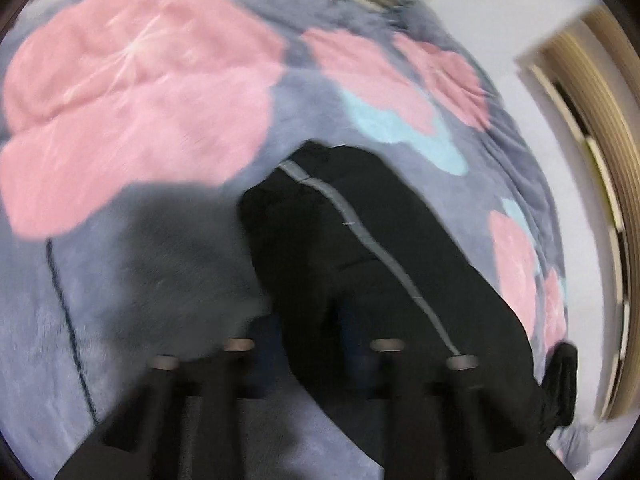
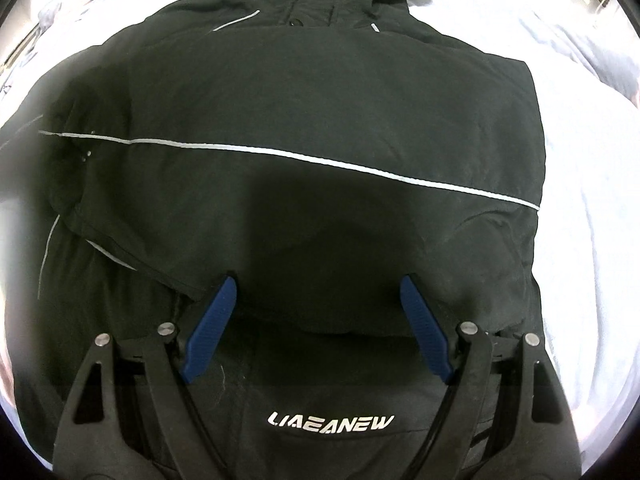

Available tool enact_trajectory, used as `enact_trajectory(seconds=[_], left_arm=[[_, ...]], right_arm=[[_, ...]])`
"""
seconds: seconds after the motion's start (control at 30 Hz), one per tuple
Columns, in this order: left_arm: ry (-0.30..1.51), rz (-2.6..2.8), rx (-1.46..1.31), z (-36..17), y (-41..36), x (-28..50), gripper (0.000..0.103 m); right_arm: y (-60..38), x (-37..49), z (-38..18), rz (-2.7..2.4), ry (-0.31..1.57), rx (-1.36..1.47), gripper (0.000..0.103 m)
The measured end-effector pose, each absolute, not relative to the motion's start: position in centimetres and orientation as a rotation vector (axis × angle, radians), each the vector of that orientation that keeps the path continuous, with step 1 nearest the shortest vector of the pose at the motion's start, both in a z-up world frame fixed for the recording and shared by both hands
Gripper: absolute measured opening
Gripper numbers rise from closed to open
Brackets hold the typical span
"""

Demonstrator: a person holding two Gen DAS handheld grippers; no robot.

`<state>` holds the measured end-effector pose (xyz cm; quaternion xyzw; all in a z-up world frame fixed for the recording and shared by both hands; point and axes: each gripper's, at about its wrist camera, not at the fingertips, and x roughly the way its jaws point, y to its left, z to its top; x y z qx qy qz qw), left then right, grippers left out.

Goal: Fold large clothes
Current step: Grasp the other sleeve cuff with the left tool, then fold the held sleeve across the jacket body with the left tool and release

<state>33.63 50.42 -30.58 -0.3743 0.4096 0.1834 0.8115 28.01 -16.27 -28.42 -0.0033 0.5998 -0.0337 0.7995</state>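
Note:
A black hooded jacket (image 2: 320, 100) lies spread on the bed, with one sleeve folded across its body and a thin white stripe (image 2: 280, 154) running over it. My right gripper (image 2: 319, 280) hangs just above the folded sleeve's lower edge. It is open, and its blue pads (image 2: 216, 320) stand wide apart with nothing pressed between them. In the blurred left wrist view, a black sleeve (image 1: 360, 220) with a grey stripe runs from the blanket down between the fingers of my left gripper (image 1: 308, 320). Those fingers sit close together on the fabric, which mostly hides them.
A grey fleece blanket (image 1: 140, 100) with big pink flowers covers the bed under the sleeve. Pale bedding (image 2: 580, 160) surrounds the jacket. A wooden-framed panel (image 1: 600, 160) and a white wall (image 1: 500, 12) lie beyond the bed's right edge.

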Motion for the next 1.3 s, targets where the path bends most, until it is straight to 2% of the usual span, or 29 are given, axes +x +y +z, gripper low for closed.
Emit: enact_trajectory(seconds=[0.1, 0.37, 0.57, 0.77, 1.07, 1.3], left_arm=[[0.829, 0.366, -0.734, -28.1, 49.1, 33.4, 0.014], [0.697, 0.166, -0.601, -18.9, 42.7, 31.2, 0.014], [0.661, -0.09, -0.398, -12.7, 30.7, 31.1, 0.014], [0.655, -0.369, -0.283, -10.1, 17.3, 32.0, 0.014], [0.762, -0.683, -0.159, -12.6, -0.8, 32.6, 0.014], [0.929, -0.765, 0.011, -20.9, -12.0, 31.7, 0.016]], right_arm=[[-16.1, 28.0, -28.4, -0.071, 1.287, 0.001, 0.082], [-16.6, 27.7, -27.8, -0.065, 1.277, 0.025, 0.082], [-17.2, 26.9, -26.2, -0.062, 1.24, 0.057, 0.082], [-19.1, 25.7, -24.1, -0.078, 1.205, 0.072, 0.082], [-24.2, 23.0, -23.0, -0.145, 1.18, 0.139, 0.082], [-27.4, 21.5, -23.9, -0.187, 1.201, 0.167, 0.082]])
